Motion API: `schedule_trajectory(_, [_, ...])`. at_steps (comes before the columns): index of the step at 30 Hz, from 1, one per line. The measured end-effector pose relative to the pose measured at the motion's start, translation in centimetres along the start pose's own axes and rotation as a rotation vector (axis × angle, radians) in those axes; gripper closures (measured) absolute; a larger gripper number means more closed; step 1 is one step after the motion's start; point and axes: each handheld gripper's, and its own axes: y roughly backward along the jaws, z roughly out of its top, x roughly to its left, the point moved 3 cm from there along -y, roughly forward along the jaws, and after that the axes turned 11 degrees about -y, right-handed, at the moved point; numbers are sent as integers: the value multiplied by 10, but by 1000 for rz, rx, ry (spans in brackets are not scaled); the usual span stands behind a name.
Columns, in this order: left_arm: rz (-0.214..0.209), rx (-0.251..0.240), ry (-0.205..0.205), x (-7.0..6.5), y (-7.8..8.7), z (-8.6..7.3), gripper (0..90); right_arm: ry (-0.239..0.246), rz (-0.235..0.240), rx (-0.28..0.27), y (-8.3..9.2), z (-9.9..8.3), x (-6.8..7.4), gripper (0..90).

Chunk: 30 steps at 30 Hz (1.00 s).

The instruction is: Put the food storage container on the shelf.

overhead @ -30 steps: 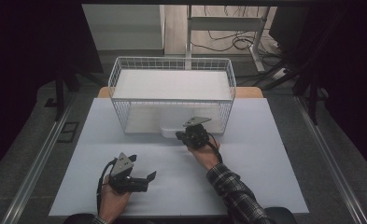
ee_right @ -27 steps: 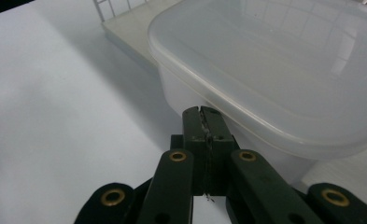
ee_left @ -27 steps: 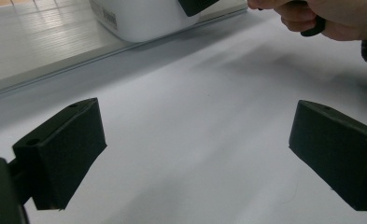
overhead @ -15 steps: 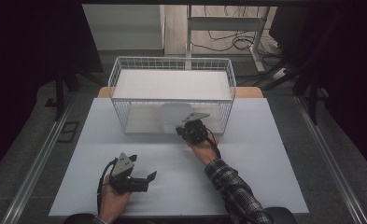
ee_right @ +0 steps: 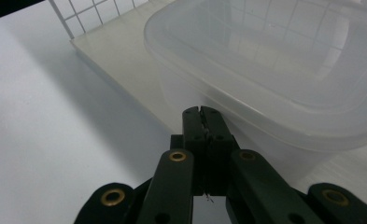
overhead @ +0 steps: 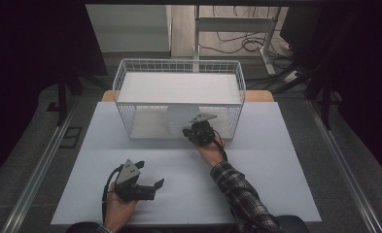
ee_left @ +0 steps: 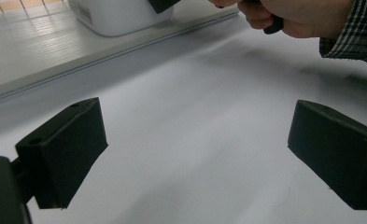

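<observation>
From the high view I see the translucent plastic container (overhead: 181,118) sitting at the near, open side of the white wire basket (overhead: 125,80), which stands on the white table (overhead: 276,160). My right gripper (overhead: 191,131) sits at the container's near edge. My left gripper (overhead: 152,187) rests low on the table, well apart from it.

The left gripper view shows my left jaws spread wide with bare table between them. It also shows a label on the container's white side (ee_left: 120,14).

The right gripper view shows a milky, round-cornered container (ee_right: 274,65) with a flanged rim. My right jaws are pressed together just below that rim; whether they pinch its edge I cannot tell.
</observation>
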Motion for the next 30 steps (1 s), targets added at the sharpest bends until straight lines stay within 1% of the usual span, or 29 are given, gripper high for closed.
schedule_trajectory(2, [0, 1, 2, 0, 0, 0, 40, 4, 0, 5, 1, -1, 0, 887])
schedule_trajectory(3, [-2, 2, 1, 0, -1, 0, 40, 5, 13, 14, 3, -2, 1, 854])
schedule_trajectory(6, [-4, 4, -1, -1, -1, 0, 40, 6, 28, 11, 6, -2, 3, 774])
schedule_trajectory(7, [-4, 4, -1, -1, -1, 0, 40, 6, 28, 11, 6, -2, 3, 774])
schedule_trajectory(8, [-8, 2, 2, -1, -2, 0, 40, 8, 29, 6, 7, -2, 4, 749])
schedule_trajectory(9, [-9, 2, 2, -1, -2, 0, 40, -4, 39, 6, 10, -3, 5, 673])
schedule_trajectory(10, [-9, 2, 2, -1, -2, 0, 40, -6, 38, 2, 11, -3, 5, 654])
schedule_trajectory(11, [-9, 2, 2, -1, -2, 0, 40, -6, 38, 2, 11, -3, 5, 654])
schedule_trajectory(12, [-10, 1, 3, -1, -2, 0, 40, -11, 41, 1, 12, -4, 6, 628])
schedule_trajectory(13, [-11, 2, 6, 0, -2, -1, 40, -23, 44, 0, 16, -4, 6, 570])
schedule_trajectory(15, [-12, 3, 5, 0, -2, -1, 40, -27, 48, 0, 19, -4, 7, 521])
schedule_trajectory(16, [-12, 3, 5, 0, -2, -1, 40, -27, 48, 0, 19, -4, 7, 521])
schedule_trajectory(17, [-12, 5, 5, 0, -2, -1, 40, -33, 48, 1, 21, -4, 7, 497])
schedule_trajectory(19, [-14, 8, 6, 1, -2, -1, 39, -23, 59, 1, 27, -4, 10, 427])
schedule_trajectory(24, [-13, 9, 6, 1, -2, -1, 40, -1, 78, -5, 36, -4, 16, 333])
schedule_trajectory(25, [-13, 9, 6, 1, -2, -1, 40, -1, 78, -5, 36, -4, 16, 333])
schedule_trajectory(26, [-14, 10, 7, 1, -2, -2, 40, 6, 87, -5, 40, -4, 19, 290])
schedule_trajectory(30, [-14, 10, 9, 1, -2, -2, 40, 43, 79, -12, 46, -6, 25, 218])
